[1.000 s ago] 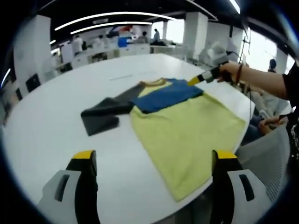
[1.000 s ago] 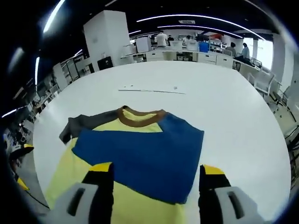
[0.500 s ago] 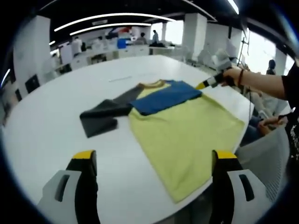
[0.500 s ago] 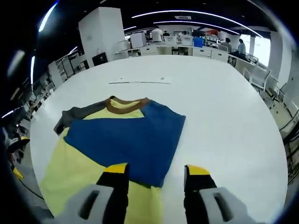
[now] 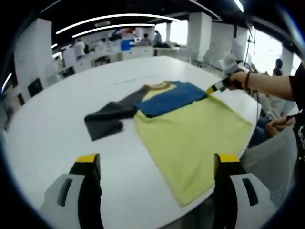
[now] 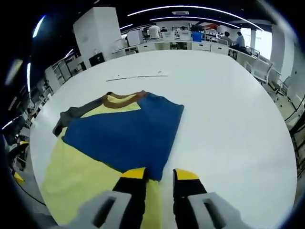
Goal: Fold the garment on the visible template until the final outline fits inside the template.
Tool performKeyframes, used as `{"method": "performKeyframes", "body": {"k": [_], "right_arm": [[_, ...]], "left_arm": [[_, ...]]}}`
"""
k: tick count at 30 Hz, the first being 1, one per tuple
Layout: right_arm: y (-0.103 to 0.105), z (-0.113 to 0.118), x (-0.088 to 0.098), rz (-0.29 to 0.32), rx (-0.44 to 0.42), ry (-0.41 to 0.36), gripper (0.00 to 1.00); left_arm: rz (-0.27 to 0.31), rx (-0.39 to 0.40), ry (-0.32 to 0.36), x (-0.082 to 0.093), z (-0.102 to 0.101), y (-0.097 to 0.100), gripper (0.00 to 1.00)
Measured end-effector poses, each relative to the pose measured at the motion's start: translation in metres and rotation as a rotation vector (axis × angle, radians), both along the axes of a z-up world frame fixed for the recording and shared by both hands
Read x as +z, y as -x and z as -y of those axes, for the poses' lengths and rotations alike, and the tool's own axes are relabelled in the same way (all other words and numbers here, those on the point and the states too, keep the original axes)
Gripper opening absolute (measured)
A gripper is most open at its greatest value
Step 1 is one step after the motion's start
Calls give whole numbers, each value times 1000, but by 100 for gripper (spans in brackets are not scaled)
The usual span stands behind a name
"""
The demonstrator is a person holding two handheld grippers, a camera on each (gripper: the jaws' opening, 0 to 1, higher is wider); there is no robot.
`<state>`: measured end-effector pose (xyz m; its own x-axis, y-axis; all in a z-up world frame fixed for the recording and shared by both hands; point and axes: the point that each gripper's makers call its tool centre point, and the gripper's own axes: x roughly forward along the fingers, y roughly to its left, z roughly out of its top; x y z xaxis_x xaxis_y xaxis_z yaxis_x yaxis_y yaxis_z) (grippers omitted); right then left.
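Shirt (image 6: 109, 143) lying flat on the white desk (image 6: 228, 109), right tool (image 6: 158, 174) nearly closed at its 6 o'clock edge, left tool (image 5: 157, 160) open, clear; pinch one layer only.

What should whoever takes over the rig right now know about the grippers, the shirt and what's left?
Left gripper: open, held back over the near table edge, holding nothing.
Right gripper: jaws nearly shut at the corner of the blue sleeve; whether it pinches cloth cannot be told.
Shirt: flat on the white table, hem hanging over the edge. Blue sleeve lies folded across the chest; grey sleeve is spread out to the side.
Done: one sleeve in.
Left: fold the grey sleeve in, then the yellow body up. No template outline can be made out.
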<state>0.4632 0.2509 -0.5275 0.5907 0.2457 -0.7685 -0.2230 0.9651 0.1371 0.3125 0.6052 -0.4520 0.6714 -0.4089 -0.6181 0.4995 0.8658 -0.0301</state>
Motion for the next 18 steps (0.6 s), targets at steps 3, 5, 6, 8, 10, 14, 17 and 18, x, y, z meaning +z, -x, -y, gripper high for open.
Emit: {"method": "performKeyframes", "body": {"k": [3, 5, 6, 8, 10, 14, 17, 18], "right_arm": [[1, -3, -2, -12, 5, -13, 9], [1, -4, -3, -9, 24, -3, 4], [1, -4, -3, -9, 26, 0, 3], [1, -2, -3, -10, 29, 11, 2], [0, 1, -4, -15, 12, -1, 1], [-1, 3, -6, -28, 15, 12, 0], [-1, 7, -8, -35, 24, 35, 0], [-1, 8, -8, -37, 23, 32, 0]], "left_arm": [[-5, 6, -2, -1, -2, 1, 95], [-8, 4, -2, -1, -1, 1, 95], [-9, 2, -2, -1, -1, 2, 95], [-11, -1, -1, -2, 1, 2, 95], [-12, -2, -1, -2, 2, 2, 95], [-18, -5, -2, -4, 3, 2, 95], [-17, -4, -1, -3, 1, 2, 95], [-19, 0, 0, -3, 0, 2, 95]]}}
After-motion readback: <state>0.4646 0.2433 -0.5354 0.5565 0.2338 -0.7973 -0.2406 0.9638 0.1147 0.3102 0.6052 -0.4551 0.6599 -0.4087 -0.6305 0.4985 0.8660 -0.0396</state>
